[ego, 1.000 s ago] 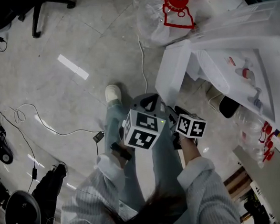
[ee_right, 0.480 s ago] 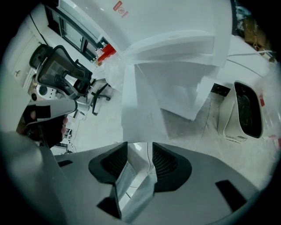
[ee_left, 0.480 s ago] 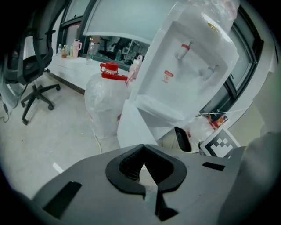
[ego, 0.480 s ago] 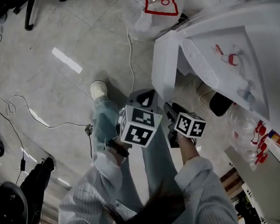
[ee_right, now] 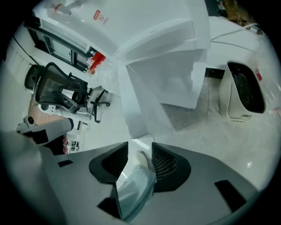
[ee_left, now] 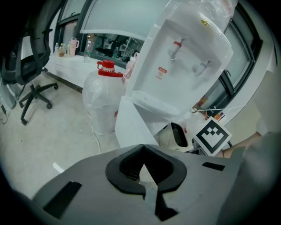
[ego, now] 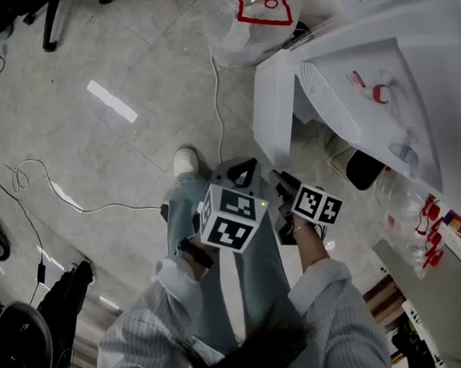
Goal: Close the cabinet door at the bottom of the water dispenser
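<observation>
The left gripper (ee_left: 142, 147) is clenched: in the left gripper view its 2 dark pads are pressed together at the tips, and nothing is gripped between them. The right gripper (ee_right: 139, 147) is released: its 2 pads are held apart and nothing is grasped; through the gap the person's pale shoe (ee_right: 142, 160) and a jeans leg (ee_right: 134, 190) are seen below. In the head view the 2 grippers are held side by side above the person's legs. There the left gripper (ego: 240, 167) is nearer the shoe (ego: 185, 160), and the right gripper (ego: 279, 177) is just beside the lower corner of the cabinet door (ego: 275, 117). The cabinet door is swung open from the bottom of the white water dispenser (ego: 363, 60), which is stood on the floor (ego: 95, 165) at the right of that view. In the right gripper view the cabinet door (ee_right: 134, 107) is seen just beyond the jaws and apart from them, with the open cabinet behind it. In the left gripper view the cabinet door (ee_left: 131, 127) is seen below the drip tray and the 2 taps. A water bottle (ego: 254, 20) with a red cap, wrapped in clear plastic, is stood on the floor near the water dispenser. A white appliance (ego: 363, 170) with a dark opening is set by the dispenser's base. A white cable (ego: 218, 94) is trailed across the floor. An office chair (ee_left: 30, 66) is seen well apart.
</observation>
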Action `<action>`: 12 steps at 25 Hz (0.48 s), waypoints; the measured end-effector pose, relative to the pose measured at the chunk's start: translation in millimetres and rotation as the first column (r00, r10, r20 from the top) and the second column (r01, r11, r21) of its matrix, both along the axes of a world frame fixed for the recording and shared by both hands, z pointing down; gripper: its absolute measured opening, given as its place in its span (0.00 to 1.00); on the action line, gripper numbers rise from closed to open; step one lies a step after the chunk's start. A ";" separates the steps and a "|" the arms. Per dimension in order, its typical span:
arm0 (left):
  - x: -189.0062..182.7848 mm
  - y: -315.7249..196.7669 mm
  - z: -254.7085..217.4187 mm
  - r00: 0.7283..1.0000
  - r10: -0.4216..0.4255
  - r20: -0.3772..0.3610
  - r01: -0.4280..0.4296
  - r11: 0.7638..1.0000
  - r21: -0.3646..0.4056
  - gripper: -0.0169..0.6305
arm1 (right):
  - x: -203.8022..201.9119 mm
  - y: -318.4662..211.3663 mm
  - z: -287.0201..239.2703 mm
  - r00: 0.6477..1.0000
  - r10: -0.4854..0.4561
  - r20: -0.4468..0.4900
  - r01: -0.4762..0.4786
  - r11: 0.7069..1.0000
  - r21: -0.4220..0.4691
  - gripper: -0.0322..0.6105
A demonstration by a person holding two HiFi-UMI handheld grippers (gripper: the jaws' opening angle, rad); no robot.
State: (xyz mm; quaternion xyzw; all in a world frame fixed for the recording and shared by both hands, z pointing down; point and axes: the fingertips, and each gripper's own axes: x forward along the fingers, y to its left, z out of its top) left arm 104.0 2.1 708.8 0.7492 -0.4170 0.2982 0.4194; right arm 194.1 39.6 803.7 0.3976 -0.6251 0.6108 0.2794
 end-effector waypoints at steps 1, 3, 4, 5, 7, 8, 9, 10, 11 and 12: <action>-1.8 2.1 0.2 1.000 0.007 0.000 -0.007 1.000 -0.003 0.04 | -2.4 1.4 1.0 1.000 0.009 -0.012 -0.009 1.000 -0.002 0.31; -7.7 2.9 1.6 1.000 0.012 -0.001 -0.012 1.000 -0.005 0.04 | -5.7 -1.5 3.3 0.998 0.035 -0.046 -0.035 0.999 0.007 0.31; -10.9 2.5 2.2 1.000 0.011 -0.003 -0.011 1.000 -0.004 0.04 | -6.9 -3.7 4.6 0.997 0.045 -0.063 -0.045 0.999 0.009 0.31; -13.8 2.7 2.7 1.000 0.009 -0.006 -0.009 1.000 -0.004 0.04 | -8.2 -4.6 6.1 0.996 0.051 -0.079 -0.050 0.999 0.006 0.31; -20.3 4.0 3.7 1.000 0.007 -0.007 -0.007 1.000 -0.003 0.04 | -12.1 -4.7 9.7 0.993 0.059 -0.102 -0.060 0.998 -0.014 0.31; -24.0 4.7 4.7 1.000 0.008 -0.004 -0.008 1.000 -0.003 0.04 | -13.8 -5.5 11.4 0.991 0.069 -0.112 -0.072 0.997 -0.023 0.31; -27.7 5.4 6.1 1.000 0.007 -0.001 -0.007 1.000 -0.005 0.04 | -14.5 -7.2 12.9 0.989 0.081 -0.124 -0.085 0.996 -0.027 0.31; -31.0 6.1 7.6 1.000 0.004 0.001 -0.004 1.000 -0.008 0.04 | -14.3 -9.4 14.3 0.986 0.094 -0.135 -0.099 0.995 -0.029 0.31; -34.0 6.9 9.0 1.000 -0.002 0.002 0.002 1.000 -0.011 0.04 | -13.6 -11.7 15.6 0.984 0.105 -0.146 -0.110 0.993 -0.030 0.31; -36.7 7.7 10.2 1.000 -0.008 0.003 0.008 1.000 -0.014 0.04 | -12.5 -13.7 16.9 0.981 0.112 -0.156 -0.118 0.992 -0.032 0.31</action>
